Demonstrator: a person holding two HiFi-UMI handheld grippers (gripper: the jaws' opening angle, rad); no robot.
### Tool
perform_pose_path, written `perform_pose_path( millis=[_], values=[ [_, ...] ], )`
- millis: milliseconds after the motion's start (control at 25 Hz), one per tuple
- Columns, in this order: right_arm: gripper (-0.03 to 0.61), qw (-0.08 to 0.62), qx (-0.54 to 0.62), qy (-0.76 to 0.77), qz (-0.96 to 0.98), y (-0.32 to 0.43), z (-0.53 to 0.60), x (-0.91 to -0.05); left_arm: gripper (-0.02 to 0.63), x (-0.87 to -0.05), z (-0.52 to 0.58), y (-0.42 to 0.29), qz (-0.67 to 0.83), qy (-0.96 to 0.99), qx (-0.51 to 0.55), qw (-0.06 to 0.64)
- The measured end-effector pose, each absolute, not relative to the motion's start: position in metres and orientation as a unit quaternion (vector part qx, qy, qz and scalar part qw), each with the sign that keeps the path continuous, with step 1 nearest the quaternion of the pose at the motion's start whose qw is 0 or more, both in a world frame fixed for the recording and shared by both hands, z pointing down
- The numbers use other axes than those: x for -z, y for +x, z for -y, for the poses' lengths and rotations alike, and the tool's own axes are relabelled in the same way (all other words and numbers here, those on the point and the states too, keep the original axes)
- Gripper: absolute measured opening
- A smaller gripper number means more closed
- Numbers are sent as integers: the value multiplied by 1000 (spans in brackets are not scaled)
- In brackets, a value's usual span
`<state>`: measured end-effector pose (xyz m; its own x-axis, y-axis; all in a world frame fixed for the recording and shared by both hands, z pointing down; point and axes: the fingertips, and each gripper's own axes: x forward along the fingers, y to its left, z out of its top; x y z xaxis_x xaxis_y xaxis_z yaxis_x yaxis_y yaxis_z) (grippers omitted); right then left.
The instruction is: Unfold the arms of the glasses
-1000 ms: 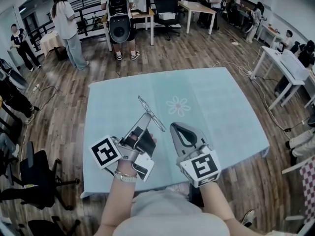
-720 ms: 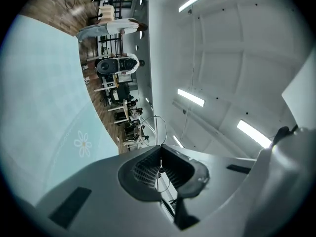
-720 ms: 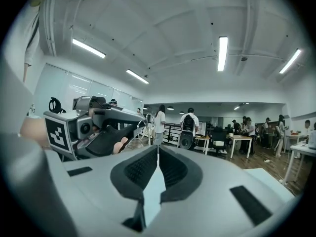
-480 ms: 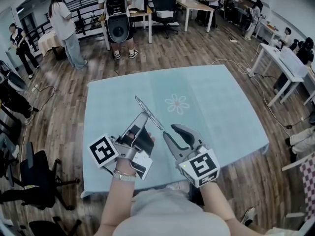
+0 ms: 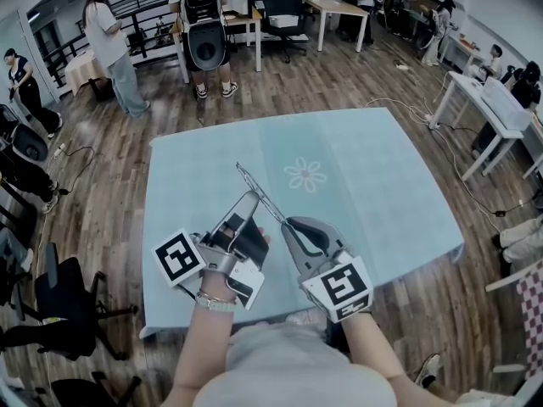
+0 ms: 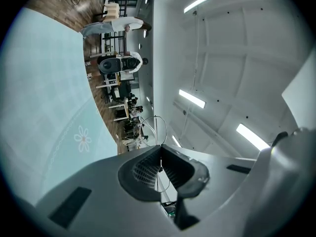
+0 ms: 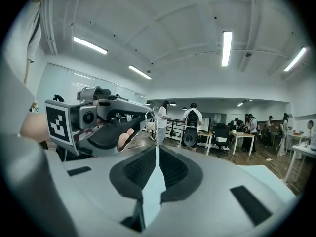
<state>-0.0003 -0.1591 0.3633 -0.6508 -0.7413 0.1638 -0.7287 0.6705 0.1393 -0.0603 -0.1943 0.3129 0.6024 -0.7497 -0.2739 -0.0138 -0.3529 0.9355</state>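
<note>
A pair of thin wire-framed glasses [image 5: 254, 188] hangs above the light blue tablecloth [image 5: 382, 193]. My left gripper [image 5: 252, 198] is shut on the frame. In the left gripper view one wire lens ring [image 6: 154, 116] sticks out past the meeting jaws of the left gripper [image 6: 159, 149]. My right gripper [image 5: 287, 224] sits just right of it, at the near end of one thin arm. Its jaws are closing, and in the right gripper view the tips of the right gripper [image 7: 157, 149] meet on the thin arm, with the glasses' wire [image 7: 154, 113] rising beyond them. The left gripper [image 7: 113, 118] shows close at the left there.
A white flower print [image 5: 305, 176] marks the cloth just beyond the glasses. The table's near edge lies under my forearms. Around it is wooden floor with people [image 5: 110, 49], desks [image 5: 339, 11], chairs and a white table [image 5: 488, 108] at the right.
My right gripper has shifted slightly left and down toward the glasses' arm. Its jaws spread apart half a second ago and have come together again. The left gripper has held still.
</note>
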Motion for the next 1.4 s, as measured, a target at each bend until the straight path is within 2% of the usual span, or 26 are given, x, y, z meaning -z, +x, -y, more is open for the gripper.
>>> perform_pose_path(
  millis=[1400],
  values=[
    [25, 107, 1, 437, 893, 34, 171, -373, 12, -338, 168, -59, 254, 734, 327, 538]
  ],
)
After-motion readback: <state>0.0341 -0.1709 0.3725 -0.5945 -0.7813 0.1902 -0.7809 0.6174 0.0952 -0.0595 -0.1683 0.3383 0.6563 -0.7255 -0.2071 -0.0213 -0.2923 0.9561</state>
